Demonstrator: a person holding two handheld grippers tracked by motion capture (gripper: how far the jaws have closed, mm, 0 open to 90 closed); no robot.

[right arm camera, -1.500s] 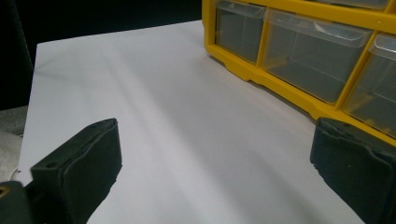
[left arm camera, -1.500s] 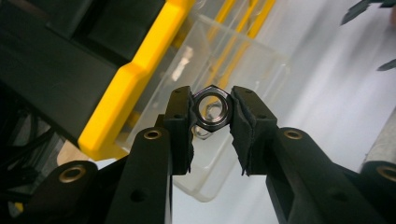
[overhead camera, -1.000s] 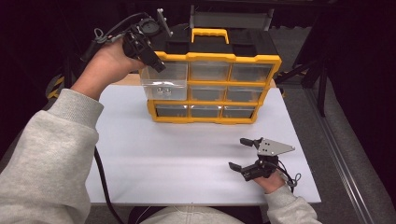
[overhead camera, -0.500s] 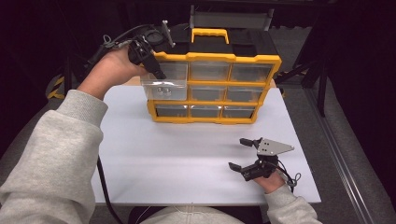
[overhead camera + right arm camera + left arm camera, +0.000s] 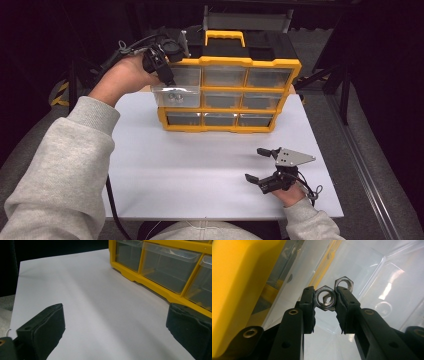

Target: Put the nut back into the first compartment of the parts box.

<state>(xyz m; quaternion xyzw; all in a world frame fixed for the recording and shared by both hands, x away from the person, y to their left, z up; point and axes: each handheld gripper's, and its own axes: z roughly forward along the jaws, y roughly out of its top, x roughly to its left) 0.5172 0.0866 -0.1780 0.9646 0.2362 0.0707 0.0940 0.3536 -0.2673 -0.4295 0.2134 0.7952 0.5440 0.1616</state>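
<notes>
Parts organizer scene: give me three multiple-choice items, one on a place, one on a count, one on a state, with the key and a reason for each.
1. Which drawer of the yellow organizer is pulled out?
A. top right
B. middle left
C. bottom centre

2. How many hex nuts appear at the left gripper's jaws in the left gripper view?
A. two
B. five
C. none

3. How do the right gripper's jaws stand?
A. clamped on a drawer
C. clamped on a nut
B. open, with nothing between them

Key: 1 B, the clear drawer at the left of the middle row juts out from the frame in the high view. 2 A, one nut is pinched between the pads and a second nut lies just behind it. 3 B, the right gripper view shows the pads wide apart over the white table.
</notes>
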